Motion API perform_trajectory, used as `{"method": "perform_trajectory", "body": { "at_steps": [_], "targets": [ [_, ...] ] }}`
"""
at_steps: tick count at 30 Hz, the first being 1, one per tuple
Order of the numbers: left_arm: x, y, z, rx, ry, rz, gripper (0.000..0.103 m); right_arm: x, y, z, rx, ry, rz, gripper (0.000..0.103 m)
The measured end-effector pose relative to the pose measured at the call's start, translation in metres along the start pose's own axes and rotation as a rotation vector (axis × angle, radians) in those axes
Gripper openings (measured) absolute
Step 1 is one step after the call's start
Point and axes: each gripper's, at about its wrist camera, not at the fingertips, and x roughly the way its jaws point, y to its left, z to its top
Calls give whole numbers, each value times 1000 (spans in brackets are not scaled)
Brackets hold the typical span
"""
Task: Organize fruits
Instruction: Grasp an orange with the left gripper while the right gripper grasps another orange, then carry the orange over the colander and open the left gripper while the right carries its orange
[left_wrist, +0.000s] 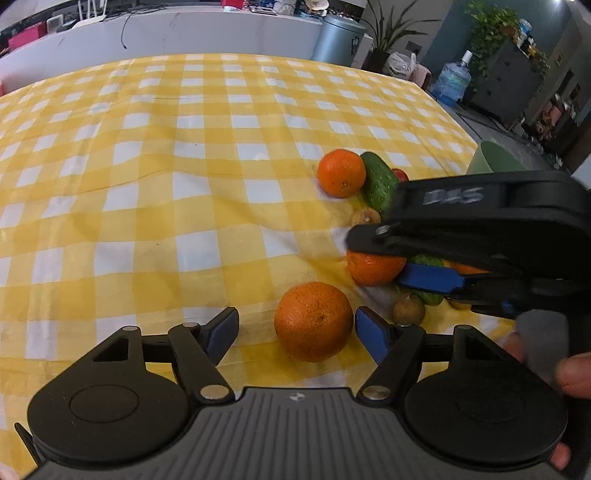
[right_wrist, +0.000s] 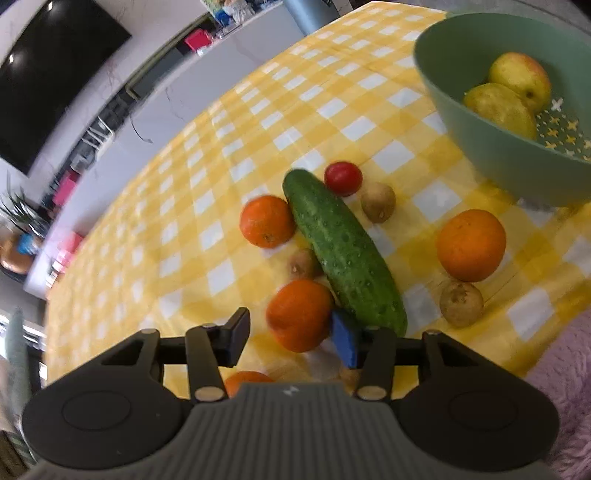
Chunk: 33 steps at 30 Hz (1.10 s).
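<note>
On the yellow checked tablecloth (left_wrist: 184, 184) a large orange (left_wrist: 314, 321) lies between the fingers of my left gripper (left_wrist: 295, 330), which is open; its blue right pad (left_wrist: 373, 339) is close beside the fruit and the left pad stands well off. My right gripper (right_wrist: 291, 338) is open around a second orange (right_wrist: 299, 314); the blue pad (right_wrist: 345, 341) is at the fruit's side and the other pad is apart. From the left wrist, the right gripper (left_wrist: 376, 258) comes in from the right over that orange (left_wrist: 373, 271).
A cucumber (right_wrist: 343, 251), a tomato (right_wrist: 343, 178), two more oranges (right_wrist: 266, 221) (right_wrist: 471, 245) and several kiwis (right_wrist: 461, 304) lie around. A green bowl (right_wrist: 480, 140) at the right holds an apple (right_wrist: 521, 79) and a yellow fruit (right_wrist: 498, 107). A hand (left_wrist: 576, 373) shows at the right.
</note>
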Motion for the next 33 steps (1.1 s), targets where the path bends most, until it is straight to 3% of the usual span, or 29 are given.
{"method": "perform_trajectory", "body": {
  "at_steps": [6, 8, 10, 15, 18, 22, 25, 27, 29, 33],
  "targets": [
    [4, 3, -4, 2, -26, -41, 71, 8, 9, -9, -21, -47, -74, 45],
    [2, 3, -6, -3, -32, -66, 58, 8, 8, -11, -16, -61, -76, 38],
    [2, 3, -7, -5, -37, -90, 53, 7, 6, -12, -19, -70, -74, 37],
    [0, -1, -13, 8, -73, -80, 52, 6, 1, -11, 5, -69, -53, 36],
    [0, 0, -13, 16, -52, -93, 53, 0, -2, -13, 22, -80, -19, 36],
    [2, 2, -12, 10, -45, -101, 65, -2, 1, -13, -23, -86, 34, 36],
    [3, -6, -11, 19, -36, -76, 67, -2, 0, -14, -31, -81, 56, 36],
    [4, -12, -11, 37, -36, -47, 67, -3, -1, -13, -26, -74, 71, 36],
    [4, -17, -12, 58, -38, -18, 54, -3, 1, -14, -34, -74, 75, 36],
    [4, -12, -11, 31, -42, -24, 51, -4, 2, -12, -50, -53, 120, 36]
  ]
}}
